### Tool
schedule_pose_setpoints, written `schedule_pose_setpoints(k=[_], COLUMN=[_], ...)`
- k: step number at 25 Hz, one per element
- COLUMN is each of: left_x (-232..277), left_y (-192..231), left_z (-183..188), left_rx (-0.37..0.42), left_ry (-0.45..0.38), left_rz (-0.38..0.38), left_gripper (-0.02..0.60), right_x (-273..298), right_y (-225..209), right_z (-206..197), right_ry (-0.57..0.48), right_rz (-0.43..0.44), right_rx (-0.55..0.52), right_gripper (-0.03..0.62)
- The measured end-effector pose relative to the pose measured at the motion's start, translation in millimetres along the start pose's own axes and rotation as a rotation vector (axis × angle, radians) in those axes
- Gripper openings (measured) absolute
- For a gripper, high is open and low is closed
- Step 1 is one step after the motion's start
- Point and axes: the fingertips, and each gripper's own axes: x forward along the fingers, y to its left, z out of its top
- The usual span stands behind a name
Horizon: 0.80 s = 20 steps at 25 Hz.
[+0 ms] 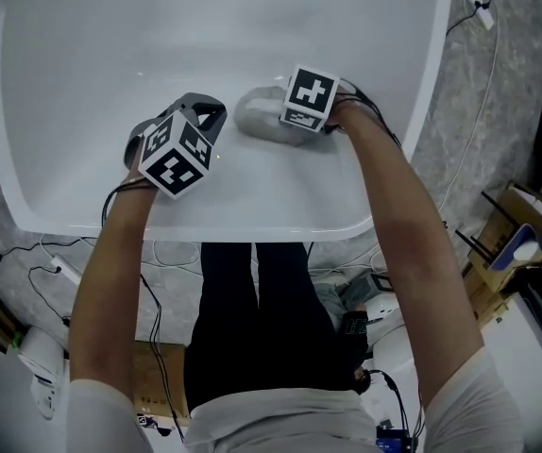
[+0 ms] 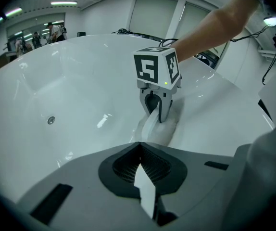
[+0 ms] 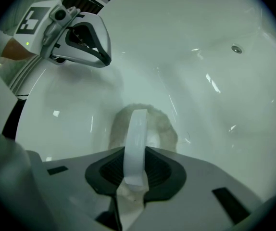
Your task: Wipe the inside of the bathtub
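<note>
Bathtub (image 1: 110, 36) wipe in progress: left gripper (image 2: 140, 146) jaws closed, empty, idle just left of the cloth. Right gripper (image 3: 137, 124) clamped on grey cloth (image 3: 164, 129), pressed to tub floor by near rim. Next prob: drag cloth across unwiped surface w/ steady pressure.

**Dim, Cool Frames With Small Glints on White Enamel**

The head view is underexposed and grey. The bathtub (image 1: 82, 64) reads as a flat pale field with a faint sheen toward 12 o'clock. A soft shadow lies beside the cloth (image 1: 257, 116) near centre, and the floor (image 1: 516, 111) at 3 o'clock sinks into murk.

Both gripper views are fisheye, with black vignetted corners and lines bowing toward the rim. In the left gripper view, ceiling strip lights (image 2: 63, 4) glow at 11 o'clock and a lamp (image 2: 272, 20) at 2 o'clock is blown out. Small glints sit left of centre. In the right gripper view, thin glare streaks run toward 2 o'clock; the cloth looks hazy and the foreground is soft.
</note>
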Motion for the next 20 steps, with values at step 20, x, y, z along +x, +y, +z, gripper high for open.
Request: schedule_pose_setpoints(k=[20], left_x=[-47], left_y=[-22], left_z=[25], left_rx=[0.025], left_ry=[-0.017], left_rz=[-0.006], left_gripper=[0.012], right_x=[-57], right_y=[79], right_z=[-14], right_ry=[-0.024], right_rz=[0.059], right_rx=[-0.104], right_gripper=[0.097])
